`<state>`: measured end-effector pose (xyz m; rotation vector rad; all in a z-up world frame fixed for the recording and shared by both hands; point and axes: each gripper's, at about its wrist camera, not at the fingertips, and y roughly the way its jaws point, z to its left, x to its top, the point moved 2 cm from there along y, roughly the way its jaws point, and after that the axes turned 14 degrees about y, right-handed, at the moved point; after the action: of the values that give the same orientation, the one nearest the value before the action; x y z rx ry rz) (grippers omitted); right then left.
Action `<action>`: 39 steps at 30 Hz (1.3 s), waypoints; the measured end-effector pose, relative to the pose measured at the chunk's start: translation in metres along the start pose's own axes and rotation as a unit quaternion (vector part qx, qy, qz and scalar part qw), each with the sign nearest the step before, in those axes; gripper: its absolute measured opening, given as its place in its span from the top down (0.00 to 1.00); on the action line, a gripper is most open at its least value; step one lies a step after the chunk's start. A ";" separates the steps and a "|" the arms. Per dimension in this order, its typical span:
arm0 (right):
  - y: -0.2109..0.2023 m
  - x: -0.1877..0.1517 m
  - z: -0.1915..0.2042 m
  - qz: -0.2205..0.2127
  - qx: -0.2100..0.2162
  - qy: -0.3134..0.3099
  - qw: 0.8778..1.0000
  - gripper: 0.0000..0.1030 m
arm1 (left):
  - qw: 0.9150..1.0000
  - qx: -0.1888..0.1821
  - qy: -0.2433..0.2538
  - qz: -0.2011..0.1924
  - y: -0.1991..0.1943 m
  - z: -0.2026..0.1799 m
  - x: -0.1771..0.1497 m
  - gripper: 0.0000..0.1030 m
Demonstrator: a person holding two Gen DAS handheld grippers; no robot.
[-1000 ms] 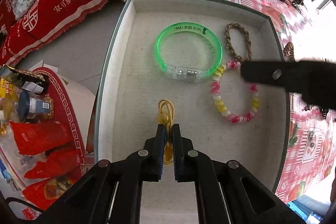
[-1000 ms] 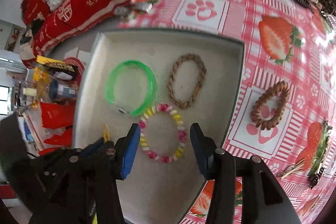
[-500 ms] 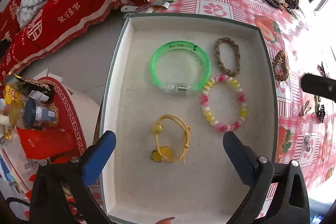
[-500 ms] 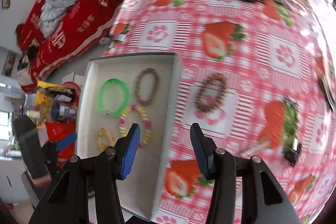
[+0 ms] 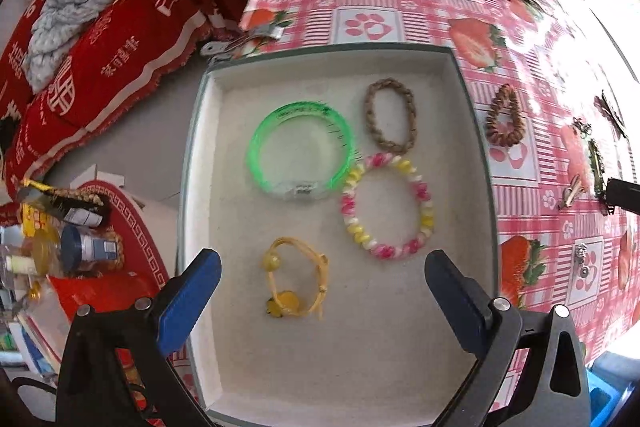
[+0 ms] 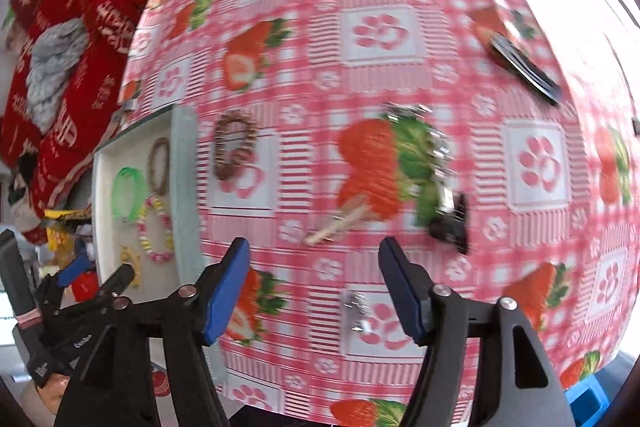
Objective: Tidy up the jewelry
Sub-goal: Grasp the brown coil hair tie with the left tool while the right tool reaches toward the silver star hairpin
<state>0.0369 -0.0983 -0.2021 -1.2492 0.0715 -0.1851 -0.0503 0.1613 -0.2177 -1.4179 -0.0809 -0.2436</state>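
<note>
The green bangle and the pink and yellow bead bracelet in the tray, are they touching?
Touching. In the left wrist view the green bangle meets the pink and yellow bead bracelet with no gap at its lower right edge.

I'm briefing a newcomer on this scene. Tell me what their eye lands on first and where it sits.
The tray at the table's edge draws the eye: four bracelets lie in it, the green bangle brightest, a pink-and-yellow beaded one touching it. The left gripper hangs wide open above the yellow cord bracelet. On the strawberry tablecloth the right gripper, opening and empty, hovers near scattered clips.
</note>
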 end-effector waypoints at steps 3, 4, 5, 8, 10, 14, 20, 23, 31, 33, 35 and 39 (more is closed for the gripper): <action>-0.002 0.001 -0.018 -0.002 -0.004 0.016 1.000 0.29 | 1.000 -0.009 0.020 -0.001 -0.003 -0.012 0.009 0.00; -0.003 0.002 -0.022 -0.002 -0.005 0.020 1.000 0.29 | 1.000 -0.010 0.025 -0.004 -0.005 -0.017 0.012 0.00; -0.004 0.002 -0.029 -0.003 -0.007 0.025 1.000 0.29 | 0.999 -0.011 0.031 -0.007 -0.007 -0.021 0.015 0.00; -0.007 0.005 -0.043 -0.004 -0.010 0.036 0.999 0.29 | 0.999 -0.016 0.042 -0.013 -0.012 -0.034 0.026 0.00; -0.008 0.008 -0.053 -0.006 -0.012 0.043 0.999 0.29 | 0.998 -0.022 0.049 -0.018 -0.016 -0.044 0.035 0.00; -0.011 0.012 -0.070 -0.009 -0.016 0.054 0.998 0.29 | 0.997 -0.035 0.063 -0.029 -0.021 -0.064 0.051 0.00; -0.011 0.019 -0.086 -0.010 -0.020 0.059 0.998 0.29 | 0.994 -0.047 0.084 -0.044 -0.024 -0.093 0.076 0.00; -0.011 0.022 -0.090 -0.011 -0.018 0.059 0.998 0.29 | 0.993 -0.054 0.091 -0.048 -0.023 -0.104 0.087 0.03; -0.006 0.037 -0.089 -0.016 -0.013 0.046 0.999 0.29 | 0.993 -0.073 0.090 -0.032 -0.005 -0.125 0.108 0.19; -0.003 0.041 -0.088 -0.016 -0.013 0.041 0.999 0.29 | 0.993 -0.071 0.091 -0.026 0.002 -0.129 0.112 0.19; 0.000 0.045 -0.087 -0.015 -0.012 0.038 0.999 0.29 | 0.993 -0.065 0.093 -0.022 0.008 -0.133 0.115 0.19; 0.007 0.050 -0.082 -0.012 -0.013 0.028 0.999 0.29 | 0.994 -0.066 0.085 -0.010 0.020 -0.137 0.120 0.20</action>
<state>0.0742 -0.1823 -0.2324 -1.2709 0.1070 -0.2415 0.0585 0.0152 -0.2343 -1.5225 0.0610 -0.3912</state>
